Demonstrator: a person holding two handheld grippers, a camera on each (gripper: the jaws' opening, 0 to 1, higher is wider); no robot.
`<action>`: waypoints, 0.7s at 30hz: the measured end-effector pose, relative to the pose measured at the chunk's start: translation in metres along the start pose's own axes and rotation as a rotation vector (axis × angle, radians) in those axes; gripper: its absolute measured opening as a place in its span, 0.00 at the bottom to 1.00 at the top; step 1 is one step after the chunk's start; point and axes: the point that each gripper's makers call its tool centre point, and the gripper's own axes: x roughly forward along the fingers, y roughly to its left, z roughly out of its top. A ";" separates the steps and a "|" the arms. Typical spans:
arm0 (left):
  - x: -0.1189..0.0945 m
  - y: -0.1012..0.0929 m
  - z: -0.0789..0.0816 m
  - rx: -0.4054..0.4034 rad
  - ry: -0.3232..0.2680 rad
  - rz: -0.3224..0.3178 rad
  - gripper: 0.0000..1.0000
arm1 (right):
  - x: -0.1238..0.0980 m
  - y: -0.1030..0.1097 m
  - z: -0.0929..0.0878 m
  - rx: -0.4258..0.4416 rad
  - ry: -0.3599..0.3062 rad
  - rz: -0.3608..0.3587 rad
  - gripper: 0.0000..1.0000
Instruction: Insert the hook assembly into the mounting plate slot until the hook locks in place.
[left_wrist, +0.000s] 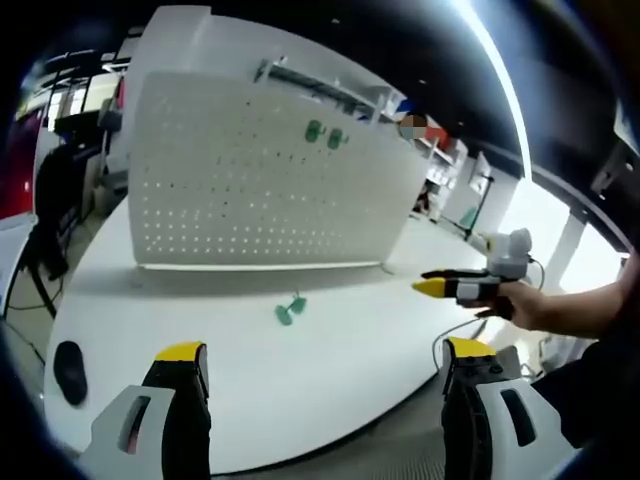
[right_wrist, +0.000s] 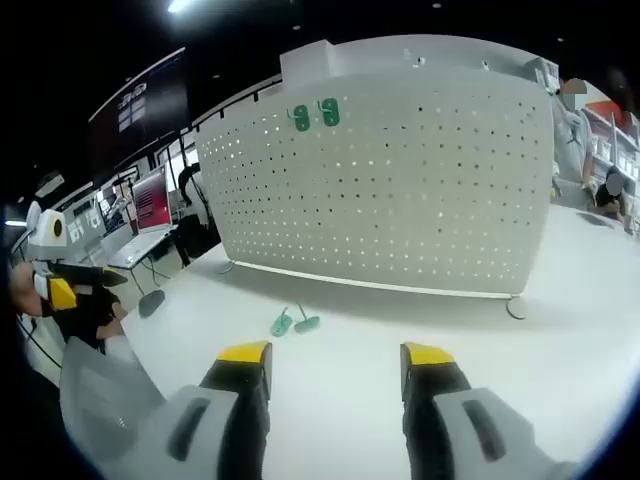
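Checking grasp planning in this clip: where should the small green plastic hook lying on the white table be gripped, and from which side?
Probably from above, jaws closing across the narrow middle of the small green plastic hook. It lies flat on the white table, apart from the white pegboard panel, with bare surface all round it.

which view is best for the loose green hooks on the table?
Right gripper view: the green hooks lie nearer and larger, two pieces distinguishable, just ahead of the open right hand-held gripper. Left gripper view shows the same hooks smaller, mid-table before the pegboard.
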 end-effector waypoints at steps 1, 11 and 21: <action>0.000 0.001 -0.002 -0.001 0.006 0.003 0.98 | -0.002 0.001 -0.003 0.002 0.006 0.005 0.48; -0.003 0.003 -0.019 -0.030 0.070 0.012 0.97 | -0.010 0.010 -0.032 -0.005 0.091 0.047 0.42; -0.002 0.007 -0.025 -0.028 0.114 0.017 0.95 | -0.015 0.020 -0.040 0.018 0.129 0.103 0.41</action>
